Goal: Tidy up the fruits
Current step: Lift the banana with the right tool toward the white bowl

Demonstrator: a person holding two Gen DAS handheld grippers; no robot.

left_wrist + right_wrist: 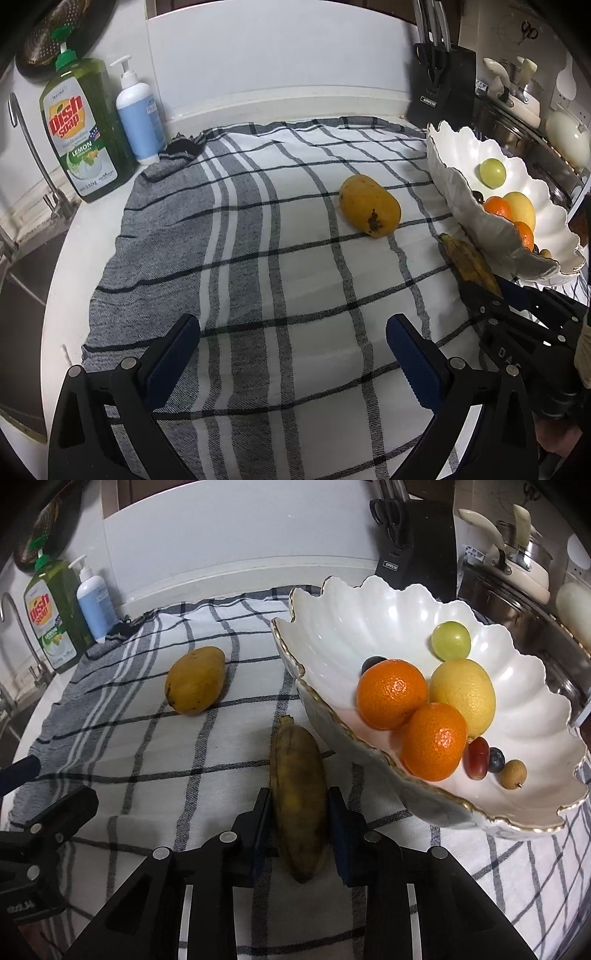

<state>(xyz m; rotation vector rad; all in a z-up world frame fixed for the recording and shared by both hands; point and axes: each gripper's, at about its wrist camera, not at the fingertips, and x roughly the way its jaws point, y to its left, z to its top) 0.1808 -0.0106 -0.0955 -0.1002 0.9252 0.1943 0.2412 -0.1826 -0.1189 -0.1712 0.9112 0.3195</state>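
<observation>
A brown-yellow banana (pixel 297 786) lies on the checked cloth (pixel 147 746), and my right gripper (pixel 298 830) is shut on it, pads against both sides; it also shows in the left wrist view (pixel 469 264). A yellow mango (pixel 369 205) lies on the cloth, also seen in the right wrist view (pixel 195 679). A white scalloped bowl (pixel 369 605), right of the banana, holds two oranges (pixel 391 694), a lemon (pixel 463 696), a green fruit (pixel 450 639) and small fruits. My left gripper (pixel 293 354) is open and empty over the cloth, well short of the mango.
A green dish soap bottle (pixel 83 125) and a blue pump bottle (pixel 138 114) stand at the back left beside the sink tap (pixel 33 147). A black knife block (pixel 443 85) and metal pots (pixel 517 590) stand behind the bowl (pixel 461 173).
</observation>
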